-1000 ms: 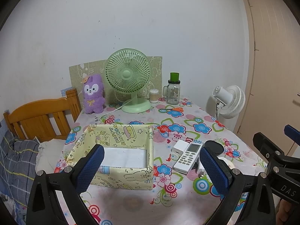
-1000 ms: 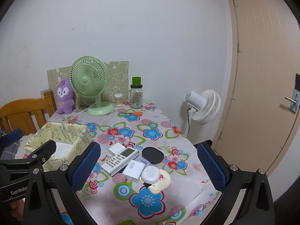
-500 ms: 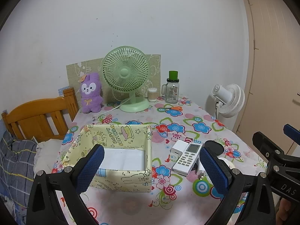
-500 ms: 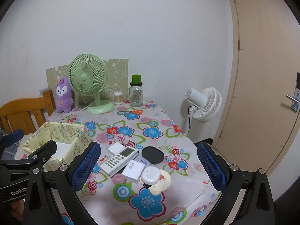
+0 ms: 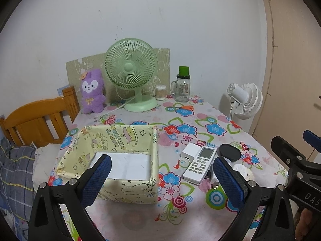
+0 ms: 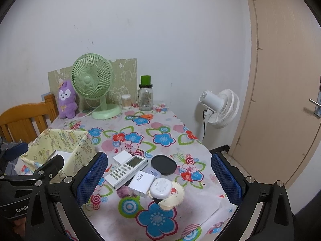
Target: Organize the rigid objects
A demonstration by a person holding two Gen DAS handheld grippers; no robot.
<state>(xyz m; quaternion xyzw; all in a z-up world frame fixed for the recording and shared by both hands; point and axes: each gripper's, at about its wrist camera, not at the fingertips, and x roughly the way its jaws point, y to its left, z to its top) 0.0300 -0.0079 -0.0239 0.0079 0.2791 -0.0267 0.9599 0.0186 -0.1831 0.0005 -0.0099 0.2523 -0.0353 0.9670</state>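
Both tongs hang above the near edge of the desk (image 6: pixel 172 128), and both are spread wide with nothing between the blue pads. The left tongs (image 5: pixel 160 177) sit over the near wall of the yellow box (image 5: pixel 120 156); the right tongs (image 6: pixel 159 177) frame the cluster of small things on the floral cloth.

The box stands on the left side of the desk, open at the top, a white sheet (image 5: pixel 124 165) lying flat on its bottom.

Just right of the box lies the cluster. The white remote (image 6: pixel 126 170) lies at an angle, screen toward the far end, its far end resting against a white block (image 6: pixel 121 157). Beside the remote's near end is a white charger (image 6: pixel 141 183) marked 45W. Touching the charger on its right, a white oval case (image 6: pixel 161 187) sits on top of a cream round piece (image 6: pixel 174 197). Behind these, a black oval disc (image 6: pixel 163 164) lies flat, with a pale lilac item (image 6: pixel 153 172) peeking out between disc and charger.

At the far end stand a green fan (image 5: pixel 131 74), a purple plush (image 5: pixel 92 91) to its left, a swab tub (image 5: pixel 160 92) and a jar (image 5: pixel 182 87) with a green cap to its right. Orange scissors (image 6: pixel 144 116) lie in front of the jar. A wooden chair (image 5: pixel 38 116) stands off the left edge, a white fan (image 6: pixel 220 107) off the right, near the door (image 6: pixel 284 80).
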